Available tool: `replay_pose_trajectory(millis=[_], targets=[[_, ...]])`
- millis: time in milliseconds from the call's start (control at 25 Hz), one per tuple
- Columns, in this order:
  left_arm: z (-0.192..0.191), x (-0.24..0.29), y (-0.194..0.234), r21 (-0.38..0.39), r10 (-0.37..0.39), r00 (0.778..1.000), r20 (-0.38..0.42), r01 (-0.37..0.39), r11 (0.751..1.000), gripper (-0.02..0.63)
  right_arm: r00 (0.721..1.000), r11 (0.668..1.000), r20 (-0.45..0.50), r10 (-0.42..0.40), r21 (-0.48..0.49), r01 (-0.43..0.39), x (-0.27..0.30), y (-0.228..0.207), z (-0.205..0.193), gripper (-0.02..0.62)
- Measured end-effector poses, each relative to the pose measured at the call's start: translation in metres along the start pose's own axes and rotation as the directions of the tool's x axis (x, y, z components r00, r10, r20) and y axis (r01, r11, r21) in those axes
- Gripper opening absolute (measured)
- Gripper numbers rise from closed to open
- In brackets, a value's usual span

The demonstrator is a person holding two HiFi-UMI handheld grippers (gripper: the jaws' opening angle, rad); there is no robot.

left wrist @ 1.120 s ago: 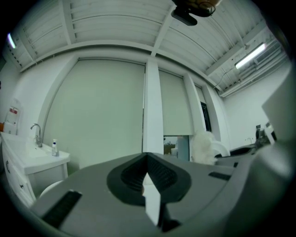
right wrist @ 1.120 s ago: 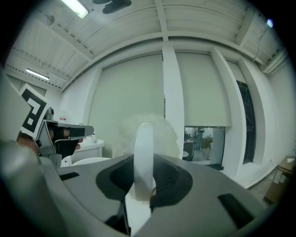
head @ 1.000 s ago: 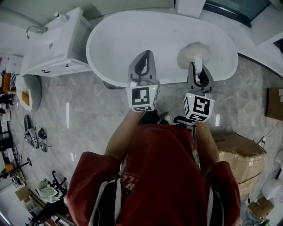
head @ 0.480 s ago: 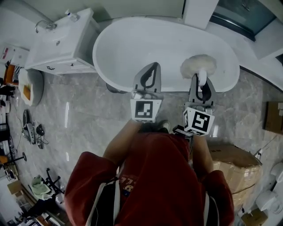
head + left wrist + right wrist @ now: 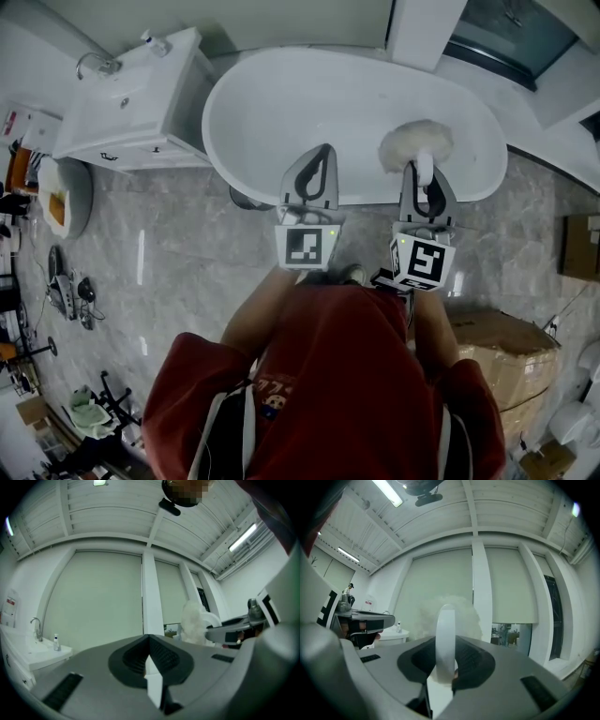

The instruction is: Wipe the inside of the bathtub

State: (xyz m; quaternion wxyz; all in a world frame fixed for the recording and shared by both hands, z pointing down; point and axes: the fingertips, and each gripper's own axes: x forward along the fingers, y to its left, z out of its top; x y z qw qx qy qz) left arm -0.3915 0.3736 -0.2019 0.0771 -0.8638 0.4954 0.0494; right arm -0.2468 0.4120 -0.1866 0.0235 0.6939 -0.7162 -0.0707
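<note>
Two hand-held grippers, one person in a red top (image 5: 347, 375), standing on a grey marbled floor (image 5: 178, 272). One cardboard box (image 5: 506, 342) on the floor at the person's right.

Left gripper (image 5: 322, 155): fingers pressed together with nothing between them, tip over the near side of the bathtub (image 5: 253, 103).

Right gripper (image 5: 422, 169): fingers clamped on the white handle of a duster (image 5: 415, 145). Its fluffy white head sits just past the fingertips, over the inside of the tub towards the right end. Whether it touches the surface cannot be told.

Bathtub: white, oval, lying crosswise just ahead of the person.

Washbasin cabinet (image 5: 131, 112): white, just beside the tub's left end, with a tap (image 5: 94, 64) and a small bottle (image 5: 150, 42) on top.
</note>
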Motion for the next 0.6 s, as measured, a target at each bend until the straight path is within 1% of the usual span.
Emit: replay_pose_trajectory(millis=[120,200,360,600], targets=[[0.000,-0.004,0.005,-0.025,-0.001,1.000,0.007,0.001,1.000,0.014,1.000,1.000,0.002,0.017,-0.023,-0.017,0.002,0.011,0.000,0.094],[0.000,-0.009,0.008,-0.034,-0.010,1.000,-0.003,0.009,0.999,0.014,0.999,0.999,-0.003,0.033,-0.041,-0.033,0.007,0.020,0.001,0.094],[0.002,-0.012,0.019,-0.023,0.000,1.000,-0.002,0.000,1.000,0.014,0.998,0.997,0.015,0.053,-0.057,-0.052,0.019,0.033,0.012,0.094],[0.006,-0.014,0.035,-0.020,0.025,1.000,0.007,-0.024,1.000,0.014,0.998,0.997,0.019,0.058,-0.048,-0.057,0.020,0.047,0.016,0.094]])
